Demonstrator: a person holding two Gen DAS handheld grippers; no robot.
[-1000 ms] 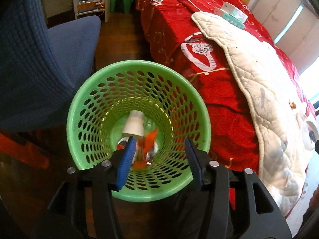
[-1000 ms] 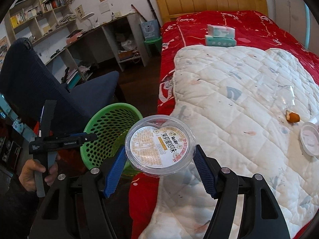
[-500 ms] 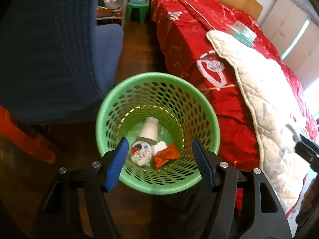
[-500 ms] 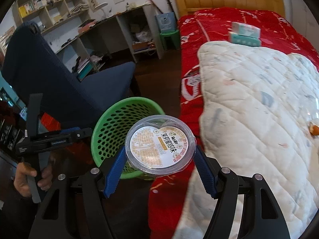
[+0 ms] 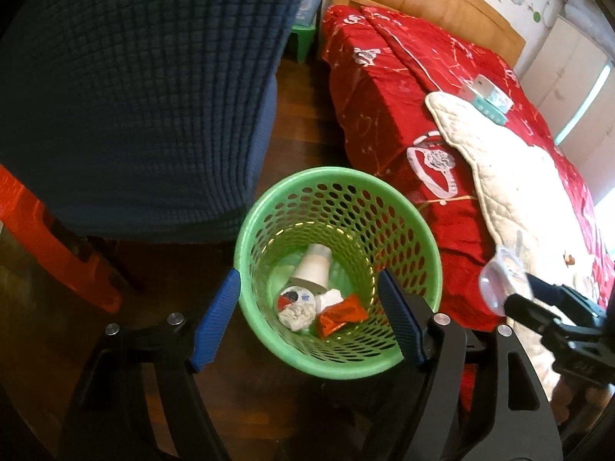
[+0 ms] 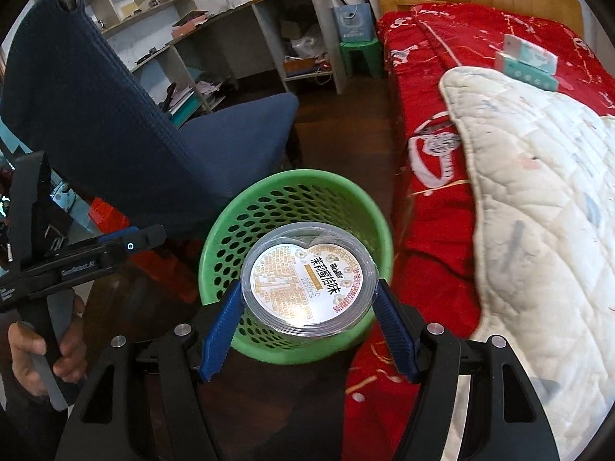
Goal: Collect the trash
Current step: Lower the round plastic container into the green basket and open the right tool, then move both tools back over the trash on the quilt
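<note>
- Two grippers are in play, and the big shift over the last second is on my right: the right gripper (image 6: 309,320) has swung off the bed (image 6: 461,161) and now sits over the green basket (image 6: 215,269), where before the quilt filled most of its view.
- Its fingers (image 6: 221,330) are half spread and clamped on the round plastic container (image 6: 307,282), label facing the camera; that grip looks unchanged.
- From the left wrist view the same container (image 5: 499,280) shows at the right edge, beside the basket rim and not yet over the opening from that angle.
- My left gripper (image 5: 307,320) has backed up and away from the basket (image 5: 430,253), which now looks smaller and sits further right than a second ago.
- Its fingers (image 5: 215,320) are opening, already wide, with nothing pinched between them; only the basket shows through the gap.
- Down in the basket I see a white paper cup (image 5: 313,267), a small printed lid (image 5: 294,296), a crumpled tissue (image 5: 298,313) and a red wrapper (image 5: 340,313). The wrapper hung near the left fingers a second ago, so I judge that piece delivered.
- For the task, I read this as one item dropped and the next lined up. The container is wide against the opening, so I would centre it before letting go.
- A blue chair (image 6: 115,130) crowds the basket's left side.
</note>
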